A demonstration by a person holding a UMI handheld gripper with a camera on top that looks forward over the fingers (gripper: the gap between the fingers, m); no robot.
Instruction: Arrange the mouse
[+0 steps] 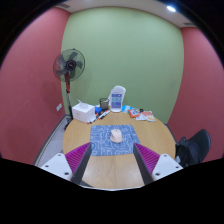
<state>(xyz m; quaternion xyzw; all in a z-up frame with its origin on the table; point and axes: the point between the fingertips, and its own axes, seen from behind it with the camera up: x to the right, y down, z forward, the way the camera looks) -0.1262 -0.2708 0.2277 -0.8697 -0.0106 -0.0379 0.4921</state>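
A pale pink mouse point(116, 134) lies on a blue patterned mouse mat point(108, 139) on a round wooden table point(110, 168). My gripper point(113, 160) is held over the table's near part, well short of the mouse. Its two fingers with magenta pads point(78, 157) stand wide apart, with nothing between them but bare tabletop and the mat's near edge. The mouse is beyond the fingers, slightly right of the mat's middle.
At the table's far side stand a white box point(83, 110), a blue and white bag point(118, 98) and some small packets point(144, 115). A standing fan point(69, 67) is behind the table on the left. A dark chair point(194, 146) is on the right.
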